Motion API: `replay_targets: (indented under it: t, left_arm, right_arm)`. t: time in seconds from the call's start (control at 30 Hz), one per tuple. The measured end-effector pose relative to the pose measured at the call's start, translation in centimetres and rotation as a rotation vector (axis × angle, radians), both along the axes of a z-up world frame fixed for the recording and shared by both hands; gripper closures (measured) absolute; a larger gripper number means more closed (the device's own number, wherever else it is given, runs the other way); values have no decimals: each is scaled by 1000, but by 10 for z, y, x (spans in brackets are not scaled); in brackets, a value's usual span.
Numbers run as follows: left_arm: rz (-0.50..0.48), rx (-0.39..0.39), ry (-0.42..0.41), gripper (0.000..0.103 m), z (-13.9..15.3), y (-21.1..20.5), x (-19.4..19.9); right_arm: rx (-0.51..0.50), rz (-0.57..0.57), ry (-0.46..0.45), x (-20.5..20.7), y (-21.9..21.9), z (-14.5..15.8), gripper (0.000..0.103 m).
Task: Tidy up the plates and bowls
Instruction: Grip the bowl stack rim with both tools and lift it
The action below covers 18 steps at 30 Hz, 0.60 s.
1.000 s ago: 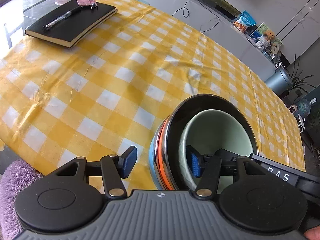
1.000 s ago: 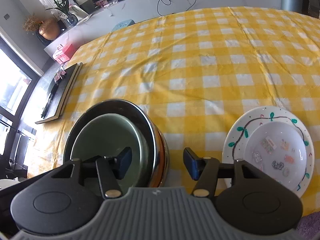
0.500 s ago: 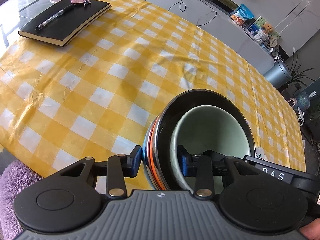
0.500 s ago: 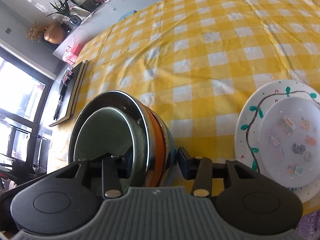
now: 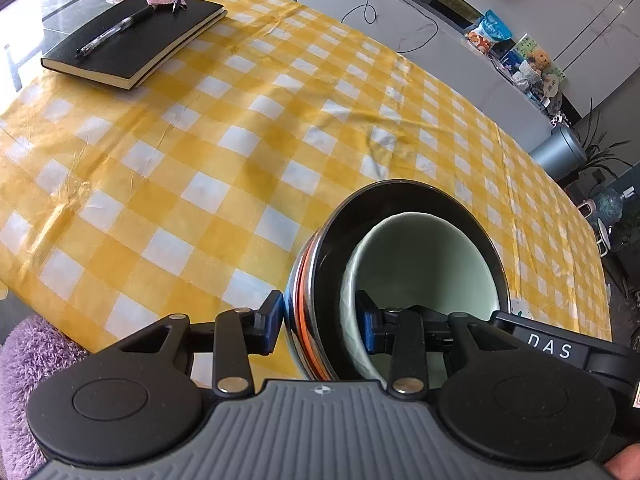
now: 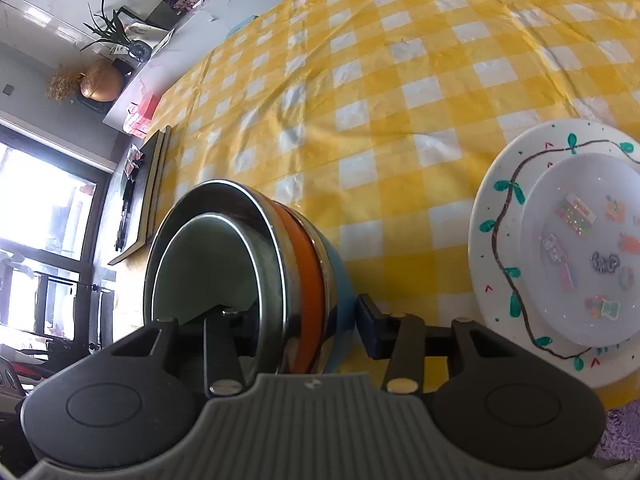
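A nested stack of bowls [image 5: 316,280] stands on the yellow checked tablecloth [image 5: 240,140]: blue outside, then orange, then steel, with a pale green bowl [image 5: 424,264] innermost. My left gripper [image 5: 320,326] is shut on the stack's near wall, one pad outside and one inside the green bowl. From the opposite side my right gripper [image 6: 304,324] is shut on the stack of bowls [image 6: 308,256]; its left pad is hidden inside. To its right lies a white plate with a leaf vine [image 6: 496,208] bearing a smaller stickered plate [image 6: 580,248].
A black notebook [image 5: 132,40] with a pen [image 5: 116,32] lies at the table's far corner, and shows edge-on as the notebook [image 6: 154,184] in the right wrist view. Purple fuzzy fabric [image 5: 24,360] sits below the near table edge. A marble counter runs behind.
Both grippers' jaws closed from wide apart onto the bowl stack's walls. The right gripper rolled and sank a little, and the stack now looks tilted in its view.
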<state>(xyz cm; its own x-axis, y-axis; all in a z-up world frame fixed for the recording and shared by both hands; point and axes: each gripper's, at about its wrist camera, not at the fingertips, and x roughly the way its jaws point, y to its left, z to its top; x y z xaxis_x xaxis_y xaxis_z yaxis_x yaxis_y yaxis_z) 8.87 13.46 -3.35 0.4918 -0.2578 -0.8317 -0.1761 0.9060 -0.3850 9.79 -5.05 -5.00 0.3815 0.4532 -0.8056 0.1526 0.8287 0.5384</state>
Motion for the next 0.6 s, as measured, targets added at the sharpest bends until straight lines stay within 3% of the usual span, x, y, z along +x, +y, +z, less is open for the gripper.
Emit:
replay_targets:
  t: [0.33, 0.6]
  left_arm:
    - [20, -18, -10, 61, 9, -3, -2]
    - [-12, -9, -42, 61, 30, -29, -4]
  right_arm:
    - [-2, -18, -18, -1, -3, 7, 60]
    - [18, -59, -61, -14, -29, 27, 60]
